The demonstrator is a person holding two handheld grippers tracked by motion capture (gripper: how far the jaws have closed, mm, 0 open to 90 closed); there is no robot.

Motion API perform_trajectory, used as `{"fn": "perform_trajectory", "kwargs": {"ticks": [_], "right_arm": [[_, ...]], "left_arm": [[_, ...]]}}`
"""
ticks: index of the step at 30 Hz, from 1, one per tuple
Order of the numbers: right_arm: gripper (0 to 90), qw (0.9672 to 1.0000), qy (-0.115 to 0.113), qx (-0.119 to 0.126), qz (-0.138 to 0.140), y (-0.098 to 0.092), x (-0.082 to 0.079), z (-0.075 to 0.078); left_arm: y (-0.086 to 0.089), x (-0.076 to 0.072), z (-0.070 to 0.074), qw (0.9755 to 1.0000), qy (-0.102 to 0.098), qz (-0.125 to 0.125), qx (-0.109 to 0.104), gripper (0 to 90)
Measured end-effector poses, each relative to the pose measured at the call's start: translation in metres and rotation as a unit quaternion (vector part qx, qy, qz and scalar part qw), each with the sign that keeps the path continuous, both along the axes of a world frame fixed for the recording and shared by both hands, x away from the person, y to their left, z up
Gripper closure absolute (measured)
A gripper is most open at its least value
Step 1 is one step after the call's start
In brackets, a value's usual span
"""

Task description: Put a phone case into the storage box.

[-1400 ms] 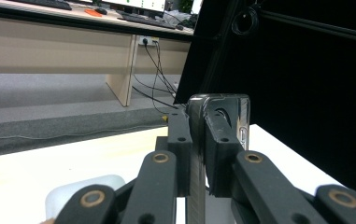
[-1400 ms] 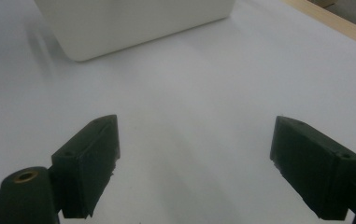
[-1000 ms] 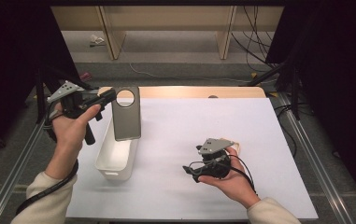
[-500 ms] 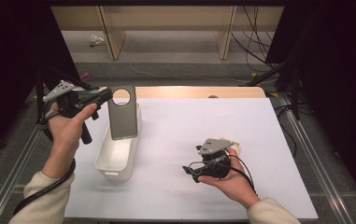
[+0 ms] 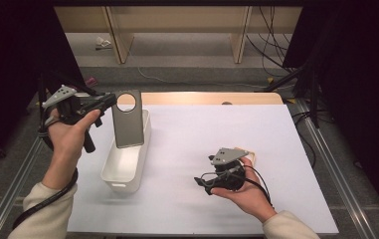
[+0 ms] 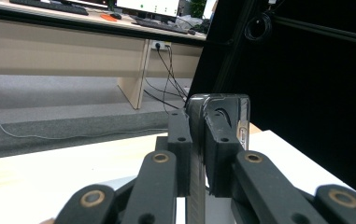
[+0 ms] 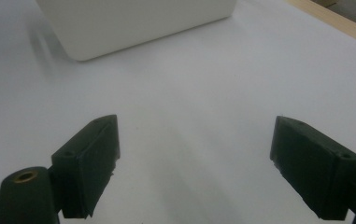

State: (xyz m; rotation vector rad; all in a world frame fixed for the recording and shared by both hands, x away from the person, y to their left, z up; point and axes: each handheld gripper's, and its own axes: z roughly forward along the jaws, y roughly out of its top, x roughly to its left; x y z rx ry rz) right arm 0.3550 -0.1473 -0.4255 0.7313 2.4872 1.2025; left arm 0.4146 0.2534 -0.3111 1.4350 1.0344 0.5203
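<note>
My left gripper point(image 5: 108, 102) is shut on a flat grey plate point(image 5: 128, 125) with a round hole near its top. The plate hangs upright over the far end of a white bin point(image 5: 123, 185) on the table's left side. In the left gripper view the plate point(image 6: 213, 103) shows edge-on, pinched between the two pads of the left gripper point(image 6: 198, 154). My right gripper point(image 5: 203, 183) rests low in the hand at the front right of the white tabletop. Its jaws point toward the bin. In the right gripper view the right gripper point(image 7: 194, 163) stands wide open with only bare table between the pads, and the bin point(image 7: 133, 23) lies ahead.
The white table cover point(image 5: 207, 134) leaves a wooden strip point(image 5: 202, 98) bare at the far edge. Metal rails point(image 5: 321, 149) run along both sides. Beyond the table are shelf legs point(image 5: 240, 40) and floor cables point(image 5: 271, 47).
The left hand has drifted slightly left with the plate still gripped over the bin. The right hand and its gripper have stayed put.
</note>
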Motion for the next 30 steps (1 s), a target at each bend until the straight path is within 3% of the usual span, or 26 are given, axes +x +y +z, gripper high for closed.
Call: {"fn": "perform_trajectory", "kwargs": {"ticks": [13,18,30], "right_arm": [[16.7,1.0000,0.001,0.004,-0.002,0.001,0.000,0.000],[16.7,1.0000,0.002,0.006,-0.004,0.000,0.001,0.000],[16.7,1.0000,-0.001,0.005,-0.004,-0.001,0.001,0.001]], "left_arm": [[0.008,0.009,0.001,1.0000,-0.001,0.004,0.001,81.7],[0.008,0.016,0.001,1.0000,-0.001,0.004,-0.004,81.7],[0.005,0.034,-0.002,1.0000,-0.001,-0.002,0.006,81.8]]}}
